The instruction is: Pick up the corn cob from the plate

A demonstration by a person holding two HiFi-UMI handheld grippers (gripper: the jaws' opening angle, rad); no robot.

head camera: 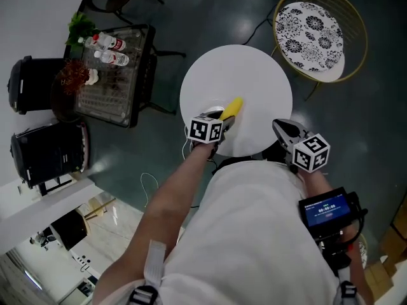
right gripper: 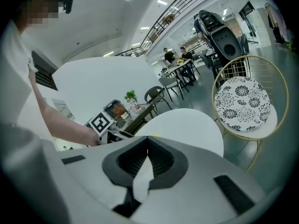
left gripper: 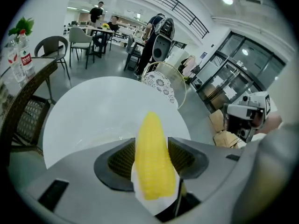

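A yellow corn cob is clamped between the jaws of my left gripper, its tip pointing out over the round white table. In the left gripper view the corn cob fills the gap of my left gripper, held a little above the table. A pale plate rim peeks out beside that gripper, mostly hidden. My right gripper hovers at the table's near right edge. In its own view my right gripper is shut with nothing in it.
A gold wire chair with a patterned cushion stands beyond the table at right. A dark side table with bottles and a plant is at left, with black bins past it. Several people sit far off.
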